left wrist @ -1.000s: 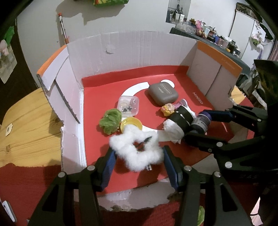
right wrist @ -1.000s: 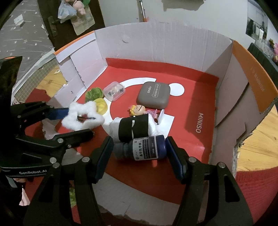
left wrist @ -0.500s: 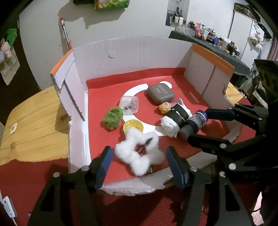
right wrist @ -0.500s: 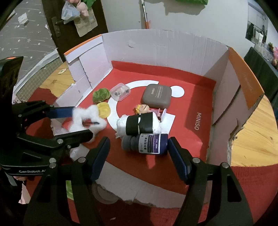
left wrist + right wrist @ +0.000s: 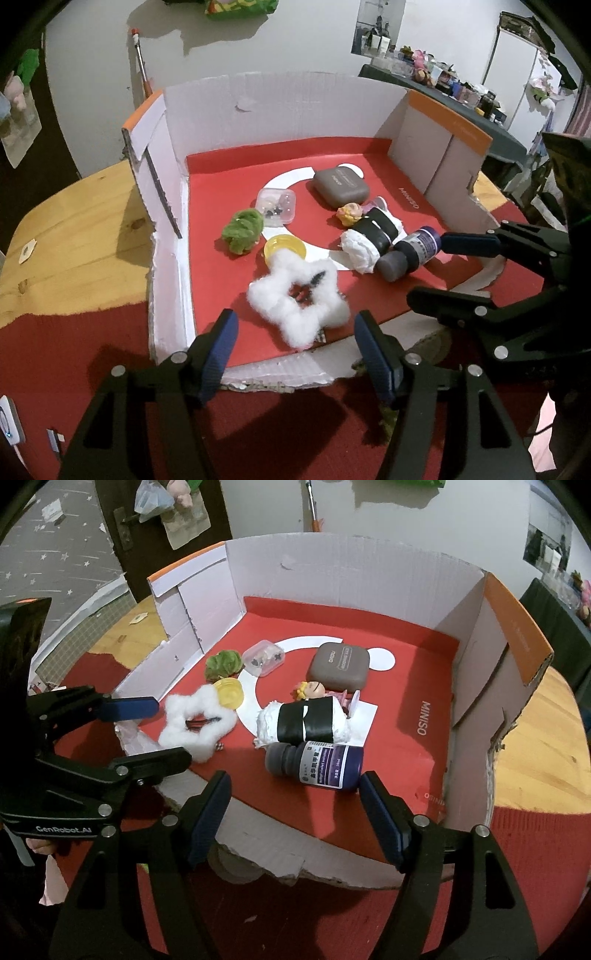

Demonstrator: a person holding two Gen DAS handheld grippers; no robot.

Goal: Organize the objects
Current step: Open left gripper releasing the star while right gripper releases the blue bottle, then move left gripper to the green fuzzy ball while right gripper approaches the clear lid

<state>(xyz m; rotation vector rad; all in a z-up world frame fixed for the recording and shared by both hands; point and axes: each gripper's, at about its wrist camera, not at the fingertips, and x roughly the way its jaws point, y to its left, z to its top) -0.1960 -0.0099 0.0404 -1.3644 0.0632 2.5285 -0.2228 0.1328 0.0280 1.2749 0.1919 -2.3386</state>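
Both jaws stood spread, empty: left gripper (image 5: 295, 343) behind scrunchie (image 5: 297, 304), soft, light; right gripper (image 5: 295, 799) behind bottle (image 5: 317, 764), rigid, slick; grip across body.

"MINISO" is showing in white on the red floor of the cardboard box (image 5: 424, 716) — and "GenRobot.AI" is standing on the left gripper (image 5: 142, 733) body; the dark bottle (image 5: 321, 762) label is staying illegible.

Looks like a lived-in home room: wooden worktop (image 5: 74, 236) with red cloth (image 5: 535, 849), toys crowding a far shelf (image 5: 443, 83), bags hanging on a door (image 5: 173, 513).
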